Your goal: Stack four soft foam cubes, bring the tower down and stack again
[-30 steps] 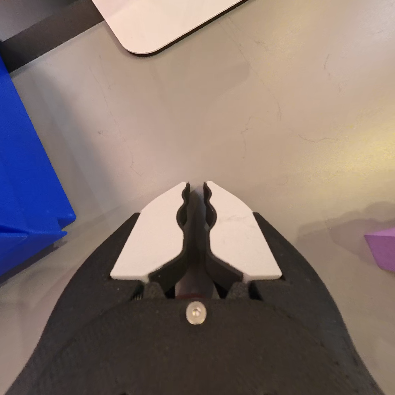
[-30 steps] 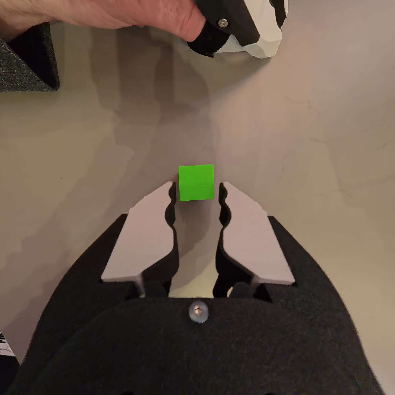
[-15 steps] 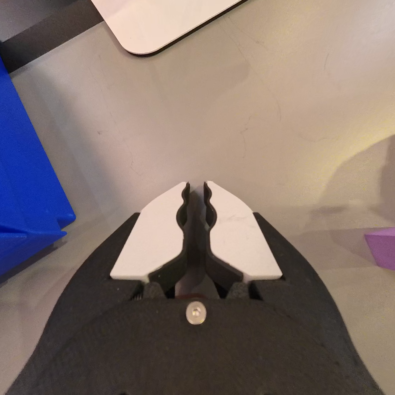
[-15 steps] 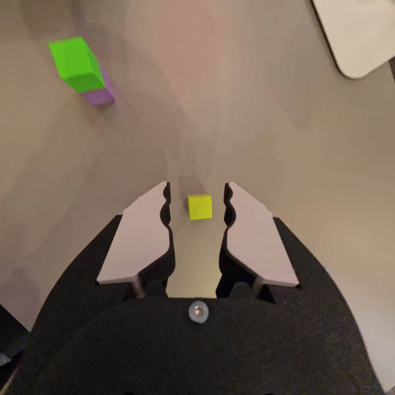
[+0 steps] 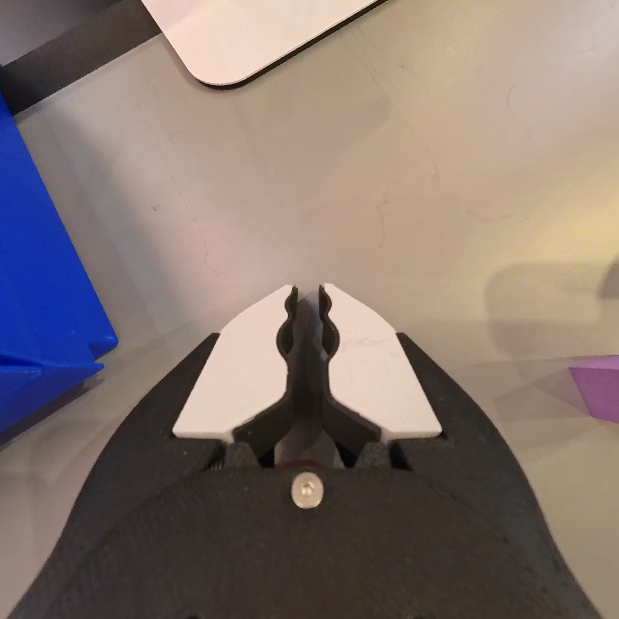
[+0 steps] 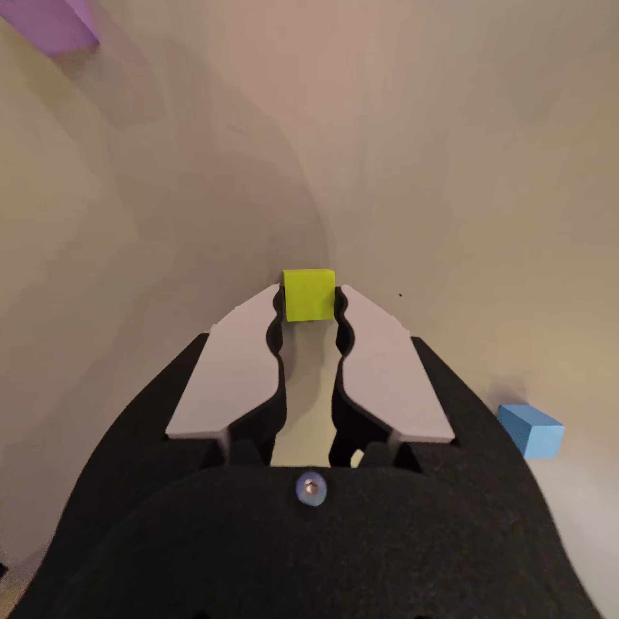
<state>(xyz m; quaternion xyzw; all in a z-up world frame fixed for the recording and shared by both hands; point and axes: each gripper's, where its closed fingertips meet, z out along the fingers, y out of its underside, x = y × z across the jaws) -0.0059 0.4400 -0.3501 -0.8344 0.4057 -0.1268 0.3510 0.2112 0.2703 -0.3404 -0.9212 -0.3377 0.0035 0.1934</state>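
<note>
Three foam cubes showing, all plain-faced | right gripper (image 6: pixel 308 291) pinching yellow-green cube (image 6: pixel 308 296) between both pads on grey table (image 6: pixel 435 167) | blue cube (image 6: pixel 532 435) lying right | purple cube (image 6: pixel 47 23) sitting far left | left gripper (image 5: pixel 307 288) hovering, jaws narrowly parted, gripping nothing.

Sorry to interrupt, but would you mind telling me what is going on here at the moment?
A person is working foam cubes with two handheld grippers. The right gripper has its jaws closed on a yellow cube on the table. A blue cube and a purple cube lie apart from it. The left gripper holds nothing, jaws slightly apart, near a blue bin.
</note>
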